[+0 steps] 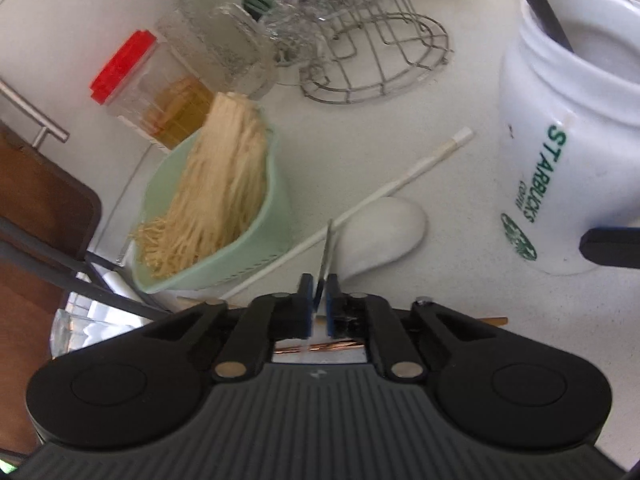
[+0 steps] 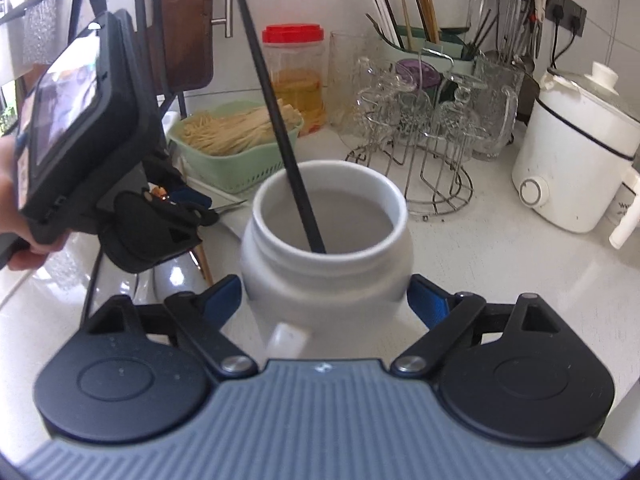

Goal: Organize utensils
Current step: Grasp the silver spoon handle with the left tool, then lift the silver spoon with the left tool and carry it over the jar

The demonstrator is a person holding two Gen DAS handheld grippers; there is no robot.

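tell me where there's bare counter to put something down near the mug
Bare white counter lies between the white Starbucks mug, the wire glass rack and the white electric cooker. The mug's other side is crowded: green basket of noodles, white ceramic spoon, white chopstick, plus the left gripper.

Left claw (image 1: 319, 300) pinched nearly closed; right claw (image 2: 325, 300) spread wide.
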